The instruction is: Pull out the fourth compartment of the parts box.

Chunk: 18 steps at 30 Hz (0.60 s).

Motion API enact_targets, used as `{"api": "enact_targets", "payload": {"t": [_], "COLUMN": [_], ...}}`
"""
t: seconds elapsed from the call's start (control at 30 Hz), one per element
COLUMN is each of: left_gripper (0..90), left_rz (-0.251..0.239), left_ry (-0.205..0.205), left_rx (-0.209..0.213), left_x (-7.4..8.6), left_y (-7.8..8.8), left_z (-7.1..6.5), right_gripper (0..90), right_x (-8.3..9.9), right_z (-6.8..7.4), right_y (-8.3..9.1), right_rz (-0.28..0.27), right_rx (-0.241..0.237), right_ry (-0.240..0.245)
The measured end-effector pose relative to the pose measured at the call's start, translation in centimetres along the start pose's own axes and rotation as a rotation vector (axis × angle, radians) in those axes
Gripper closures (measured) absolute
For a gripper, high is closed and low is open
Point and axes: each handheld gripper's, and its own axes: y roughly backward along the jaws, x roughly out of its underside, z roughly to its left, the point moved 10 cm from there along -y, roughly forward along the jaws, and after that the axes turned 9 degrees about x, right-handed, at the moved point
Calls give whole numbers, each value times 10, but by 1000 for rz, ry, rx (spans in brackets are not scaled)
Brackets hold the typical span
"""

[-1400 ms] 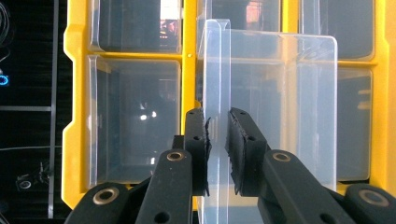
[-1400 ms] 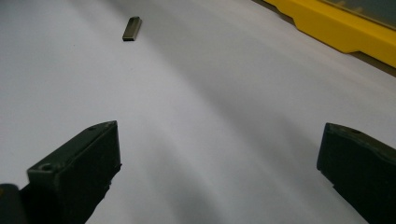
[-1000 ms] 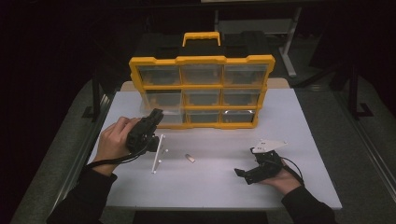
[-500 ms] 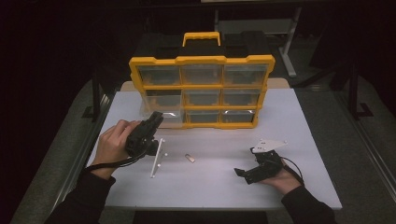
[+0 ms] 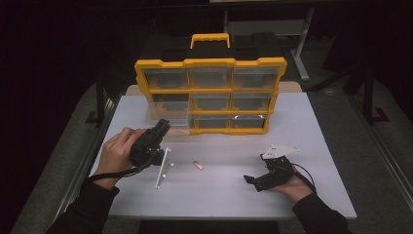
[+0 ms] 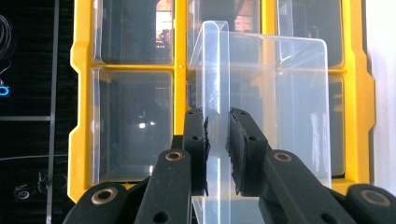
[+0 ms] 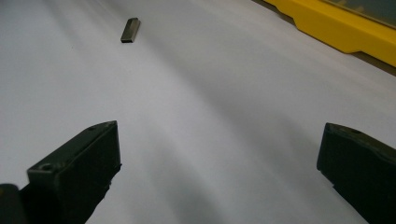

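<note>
Your left gripper (image 6: pixel 217 140) clamps the clear drawer's (image 6: pixel 280 116) handle tab, partly out of the yellow organizer (image 5: pixel 210 63). Pull straight and level. Your right gripper (image 7: pixel 219 168) rests wide apart on the table (image 5: pixel 321 146).

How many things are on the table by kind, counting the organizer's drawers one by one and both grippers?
Yellow organizer: 1
Clear drawers in it: 9, one pulled partly out and pinched by the left gripper
Small dark metal piece: 1
Handheld grippers: 2, the right gripper open
Total: 13
</note>
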Motion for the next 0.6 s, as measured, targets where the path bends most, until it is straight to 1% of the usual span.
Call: {"api": "enact_targets", "payload": {"t": [0.13, 0.23, 0.4, 0.5, 0.6], "left_gripper": [773, 765, 645, 610, 582], "left_rz": [-7, -4, 2, 0, -4], "left_ry": [0, -4, -4, -8, -3], "left_rx": [0, 2, -4, -13, -15], "left_x": [0, 0, 1, 0, -1], "left_y": [0, 0, 0, 2, 2], "left_z": [0, 0, 0, 0, -1], "right_gripper": [0, 0, 0, 0, 0], "right_x": [-1, -1, 1, 0, 1], "right_z": [0, 0, 0, 1, 1], "right_y": [-1, -1, 0, 1, 2], "right_rz": [0, 1, 2, -4, -3], "right_rx": [-1, -1, 2, 1, 1], "right_ry": [10, 7, 6, 11, 13]}}
